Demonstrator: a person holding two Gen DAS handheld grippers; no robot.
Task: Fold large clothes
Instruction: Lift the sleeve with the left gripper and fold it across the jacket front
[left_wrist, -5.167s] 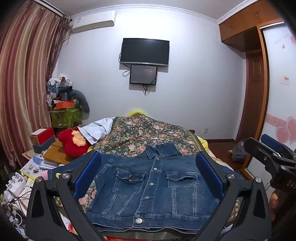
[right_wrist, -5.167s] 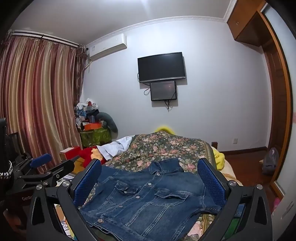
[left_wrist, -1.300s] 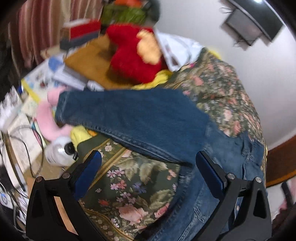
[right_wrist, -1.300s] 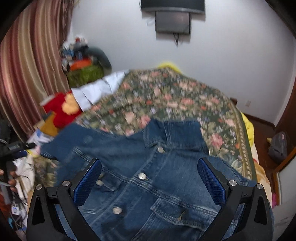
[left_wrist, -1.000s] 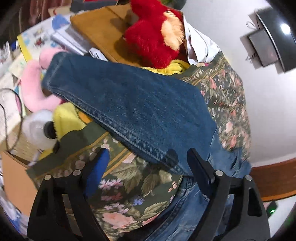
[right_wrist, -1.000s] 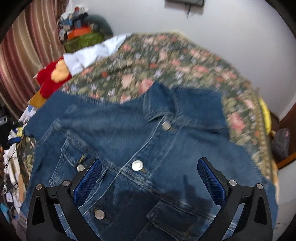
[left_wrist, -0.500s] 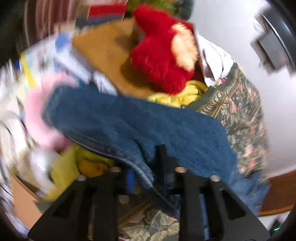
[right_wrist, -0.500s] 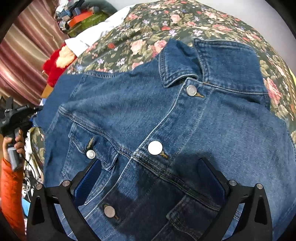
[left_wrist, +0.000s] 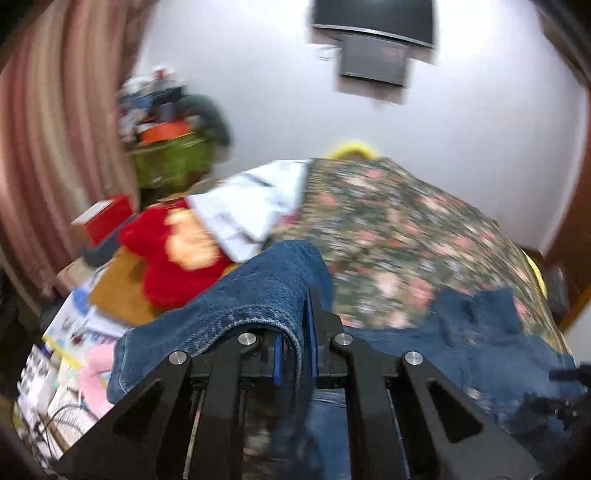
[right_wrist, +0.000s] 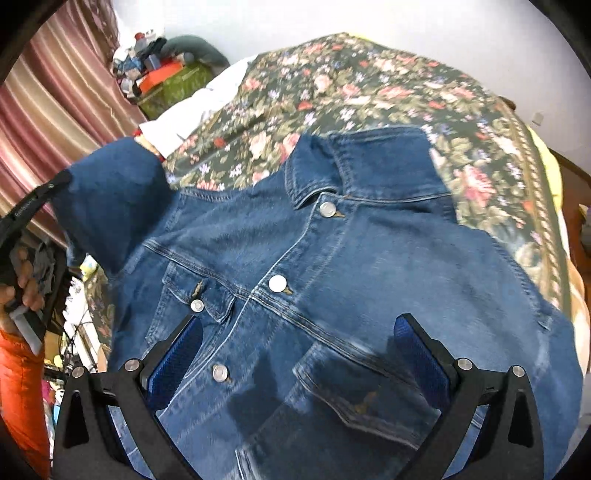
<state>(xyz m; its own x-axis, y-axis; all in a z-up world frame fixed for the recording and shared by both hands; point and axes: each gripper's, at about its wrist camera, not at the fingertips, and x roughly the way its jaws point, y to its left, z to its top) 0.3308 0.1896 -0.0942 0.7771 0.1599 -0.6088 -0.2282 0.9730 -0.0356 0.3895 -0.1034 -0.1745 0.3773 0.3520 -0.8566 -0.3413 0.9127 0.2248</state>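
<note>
A blue denim jacket (right_wrist: 332, 266) lies front up, buttoned, on the floral bedspread (right_wrist: 369, 85). My left gripper (left_wrist: 295, 354) is shut on the jacket's sleeve (left_wrist: 251, 299) and holds it lifted above the bed's left side. That raised sleeve (right_wrist: 110, 199) shows at the left of the right wrist view, next to the left gripper's black frame (right_wrist: 26, 210). My right gripper (right_wrist: 295, 354) is open and empty, low over the jacket's chest, one finger beside each chest pocket. The jacket body (left_wrist: 472, 350) lies to the right in the left wrist view.
A red plush toy (left_wrist: 173, 251) and a white shirt (left_wrist: 251, 210) lie at the bed's left edge. Books, boxes and clutter (left_wrist: 74, 325) fill the floor on the left. Striped curtains (right_wrist: 55, 92) hang behind. A TV (left_wrist: 373, 22) hangs on the far wall.
My left gripper closed on the sleeve and lifted it up off the bed's edge. My right gripper moved down closer over the jacket's front and stayed open.
</note>
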